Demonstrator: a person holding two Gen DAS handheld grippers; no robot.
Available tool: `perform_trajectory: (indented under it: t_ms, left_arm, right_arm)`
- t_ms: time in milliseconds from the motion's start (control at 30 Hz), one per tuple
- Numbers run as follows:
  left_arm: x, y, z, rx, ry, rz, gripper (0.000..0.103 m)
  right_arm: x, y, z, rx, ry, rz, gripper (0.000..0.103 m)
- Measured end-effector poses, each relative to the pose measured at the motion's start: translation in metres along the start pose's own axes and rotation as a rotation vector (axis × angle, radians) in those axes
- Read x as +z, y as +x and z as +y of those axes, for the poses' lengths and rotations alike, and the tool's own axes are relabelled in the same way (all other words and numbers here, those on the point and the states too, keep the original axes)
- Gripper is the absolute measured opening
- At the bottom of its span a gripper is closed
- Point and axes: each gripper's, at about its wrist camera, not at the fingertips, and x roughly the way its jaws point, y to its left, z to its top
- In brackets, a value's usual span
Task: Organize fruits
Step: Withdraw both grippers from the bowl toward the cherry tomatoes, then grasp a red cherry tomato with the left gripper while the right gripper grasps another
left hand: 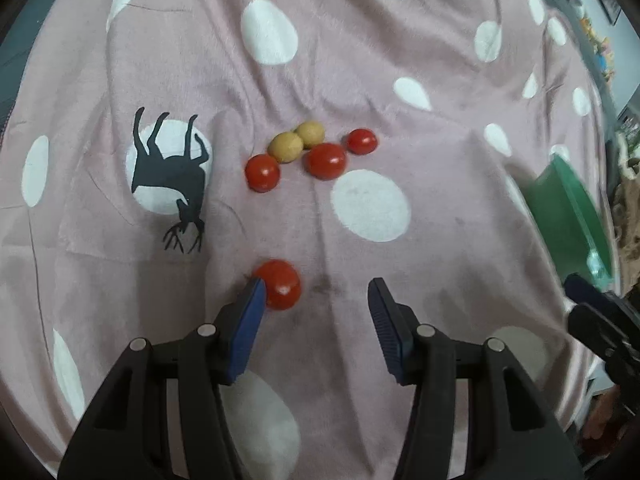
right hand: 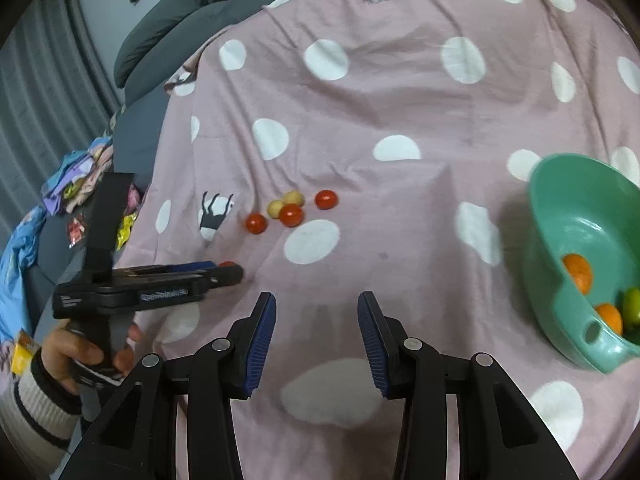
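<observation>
A red tomato lies on the pink dotted blanket, resting against the left pad of my left gripper. The other pad stands clear of it, so the jaws are open around it. From the right wrist view the left gripper lies low over the same tomato. Farther off sit three tomatoes and two yellow round fruits, touching in a cluster. My right gripper is open above bare blanket with nothing between its pads. A green bowl at right holds two oranges and a green fruit.
The bowl shows at the right edge of the left wrist view. A black deer print marks the blanket left of the cluster. Grey cushions and a pile of coloured clothes lie beyond the blanket's left edge. A hand in a striped sleeve holds the left gripper.
</observation>
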Motion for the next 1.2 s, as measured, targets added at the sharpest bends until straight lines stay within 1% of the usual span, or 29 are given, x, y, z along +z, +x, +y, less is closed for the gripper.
perform_trajectory:
  t_ms: [33, 67, 133, 200, 267, 300, 367, 433, 533, 567, 633, 667, 700, 800, 867, 967, 1200]
  left_arm:
    - [0.002, 0.001, 0.0, -0.004, 0.004, -0.002, 0.052]
    - [0.003, 0.001, 0.0, -0.023, 0.003, 0.002, 0.052]
    - [0.004, 0.001, -0.003, -0.083, -0.004, 0.007, 0.052]
    - [0.004, -0.005, -0.009, -0.116, 0.03, -0.019, 0.052]
    - [0.005, -0.006, -0.012, -0.106, 0.037, -0.033, 0.053]
    - [0.007, -0.004, -0.01, -0.087, 0.032, -0.032, 0.053]
    - [0.011, 0.004, -0.006, -0.025, 0.027, -0.016, 0.052]
    - [0.012, 0.011, -0.007, 0.034, 0.054, 0.0, 0.05]
    - [0.014, 0.018, -0.012, 0.052, 0.097, 0.017, 0.048]
    - [0.014, 0.022, -0.012, 0.056, 0.1, 0.033, 0.044]
    - [0.014, 0.033, -0.011, 0.053, 0.099, 0.066, 0.035]
    - [0.014, 0.035, -0.01, 0.05, 0.104, 0.063, 0.031]
    - [0.014, 0.036, -0.01, 0.046, 0.103, 0.056, 0.032]
    - [0.017, 0.039, -0.003, 0.017, 0.073, 0.051, 0.03]
    - [0.017, 0.039, -0.001, 0.02, 0.07, 0.047, 0.028]
    - [0.018, 0.04, 0.0, 0.016, 0.062, 0.034, 0.027]
    - [0.022, 0.028, 0.013, -0.056, 0.011, 0.008, 0.027]
  right_arm:
    - [0.001, 0.003, 0.002, 0.003, -0.004, 0.004, 0.043]
    - [0.002, 0.005, 0.004, 0.006, -0.008, 0.006, 0.043]
    - [0.004, 0.01, 0.006, 0.009, -0.014, 0.013, 0.043]
    - [0.004, 0.014, 0.006, 0.009, -0.014, 0.022, 0.043]
    - [0.004, 0.017, 0.005, 0.007, -0.012, 0.03, 0.043]
    - [0.005, 0.019, 0.004, 0.005, -0.008, 0.034, 0.043]
    - [0.006, 0.022, 0.0, 0.005, 0.005, 0.039, 0.043]
    - [0.006, 0.024, -0.002, 0.006, 0.015, 0.044, 0.043]
    - [0.007, 0.027, -0.004, 0.005, 0.014, 0.046, 0.043]
    - [0.008, 0.029, -0.004, 0.004, 0.014, 0.047, 0.043]
    - [0.008, 0.032, -0.005, 0.001, 0.019, 0.051, 0.043]
    - [0.009, 0.033, -0.005, 0.001, 0.02, 0.053, 0.043]
    - [0.009, 0.034, -0.005, -0.003, 0.02, 0.057, 0.043]
    - [0.011, 0.033, -0.005, -0.018, 0.01, 0.059, 0.043]
    - [0.011, 0.033, -0.005, -0.022, 0.011, 0.06, 0.043]
    - [0.012, 0.037, -0.007, -0.025, 0.016, 0.064, 0.043]
    - [0.017, 0.051, -0.007, -0.012, 0.04, 0.096, 0.043]
